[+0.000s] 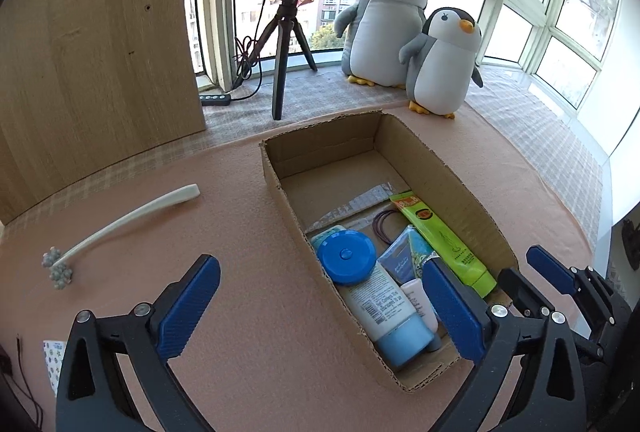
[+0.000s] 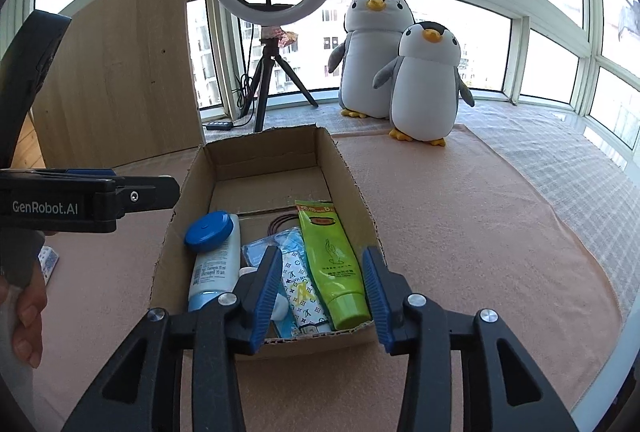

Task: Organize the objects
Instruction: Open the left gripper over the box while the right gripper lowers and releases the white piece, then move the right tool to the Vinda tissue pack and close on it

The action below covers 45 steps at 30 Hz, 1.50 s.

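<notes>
A: Left wrist view? 
B: Left gripper (image 1: 320, 306) jaws wide apart, empty, over the cardboard box's (image 1: 452, 167) near end; massager stick (image 1: 120, 224) lies left of the box.
A: Right wrist view? 
B: Right gripper (image 2: 324, 296) jaws apart, empty, above the green tube (image 2: 336, 264) inside the box

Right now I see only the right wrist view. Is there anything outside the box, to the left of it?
Observer: Yes, a white long-handled roller lies on the mat, left of the box.
Operator: Which end is nearer to the left gripper?
Observer: The beaded head; the handle points away, toward the wooden board.
Operator: Is the left gripper free to take it?
Observer: Yes, the left gripper is wide open and holds nothing.
</notes>
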{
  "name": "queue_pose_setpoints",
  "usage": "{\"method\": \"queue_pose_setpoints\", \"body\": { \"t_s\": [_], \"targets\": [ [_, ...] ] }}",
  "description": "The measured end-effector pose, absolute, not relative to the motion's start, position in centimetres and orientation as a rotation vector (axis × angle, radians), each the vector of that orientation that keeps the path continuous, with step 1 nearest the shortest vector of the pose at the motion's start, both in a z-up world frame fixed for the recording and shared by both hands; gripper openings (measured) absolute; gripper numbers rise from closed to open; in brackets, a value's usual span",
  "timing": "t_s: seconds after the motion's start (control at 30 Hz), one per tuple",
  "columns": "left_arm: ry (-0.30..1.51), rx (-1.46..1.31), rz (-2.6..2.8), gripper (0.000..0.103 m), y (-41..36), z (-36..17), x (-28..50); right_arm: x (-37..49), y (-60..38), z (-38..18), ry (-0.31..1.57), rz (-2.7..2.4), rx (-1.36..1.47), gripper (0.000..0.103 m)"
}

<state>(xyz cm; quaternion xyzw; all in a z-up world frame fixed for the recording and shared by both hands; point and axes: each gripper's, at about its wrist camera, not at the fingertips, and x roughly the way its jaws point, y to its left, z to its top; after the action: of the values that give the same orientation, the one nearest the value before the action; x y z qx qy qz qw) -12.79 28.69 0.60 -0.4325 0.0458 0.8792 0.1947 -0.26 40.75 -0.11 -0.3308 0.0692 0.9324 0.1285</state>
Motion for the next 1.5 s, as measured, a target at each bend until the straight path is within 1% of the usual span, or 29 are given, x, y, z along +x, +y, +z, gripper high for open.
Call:
{"method": "queue_pose_setpoints", "body": {
  "t_s": [0.13,0.2,0.43,0.53,0.77,0.93,1.13,1.2,1.27,1.3,1.37,1.5],
  "targets": [
    [0.115,-1.221,2.513,0.102,25.0,1.2,-11.6,-0.9,39.6,0.5,0.193,2.744,-0.972,0.038],
    [0.089,-1.233,2.544,0.102,22.8,1.5,-11.0,-1.6,38.6,0.8,0.167,2.768,-0.986,0.041],
    [-0.006,-1.274,2.681,0.102,13.8,2.2,-8.2,-4.5,32.4,1.6,0.04,2.892,-1.042,0.042],
    [-0.075,-1.296,2.746,0.102,9.3,2.2,-7.0,-5.9,29.1,1.5,-0.027,2.952,-1.091,0.044],
    [-0.236,-1.364,2.898,0.102,-1.1,1.6,-3.6,-8.7,21.0,0.5,-0.197,3.078,-1.211,0.051],
    [-0.369,-1.416,2.981,0.102,-7.7,0.7,-0.6,-10.4,16.0,-0.4,-0.311,3.145,-1.286,0.051],
    [-0.46,-1.455,3.024,0.102,-12.3,-0.3,2.0,-12.1,11.1,-1.8,-0.41,3.198,-1.382,0.051],
    [-0.476,-1.461,3.035,0.102,-13.1,-0.4,2.6,-12.8,9.7,-2.3,-0.421,3.203,-1.446,0.052],
    [-0.502,-1.462,3.042,0.102,-13.8,-0.6,3.1,-13.0,8.2,-2.7,-0.386,3.224,-1.501,0.052],
    [-0.513,-1.465,3.045,0.102,-14.1,-0.7,3.4,-12.9,7.4,-3.0,-0.369,3.236,-1.527,0.057],
    [-0.524,-1.466,3.047,0.102,-14.6,-0.9,3.8,-12.7,5.6,-3.7,-0.358,3.24,-1.561,0.061],
    [-0.551,-1.475,3.054,0.102,-15.6,-1.2,4.4,-12.8,2.8,-5.1,-0.287,3.19,-1.64,0.063]
  ]
}}
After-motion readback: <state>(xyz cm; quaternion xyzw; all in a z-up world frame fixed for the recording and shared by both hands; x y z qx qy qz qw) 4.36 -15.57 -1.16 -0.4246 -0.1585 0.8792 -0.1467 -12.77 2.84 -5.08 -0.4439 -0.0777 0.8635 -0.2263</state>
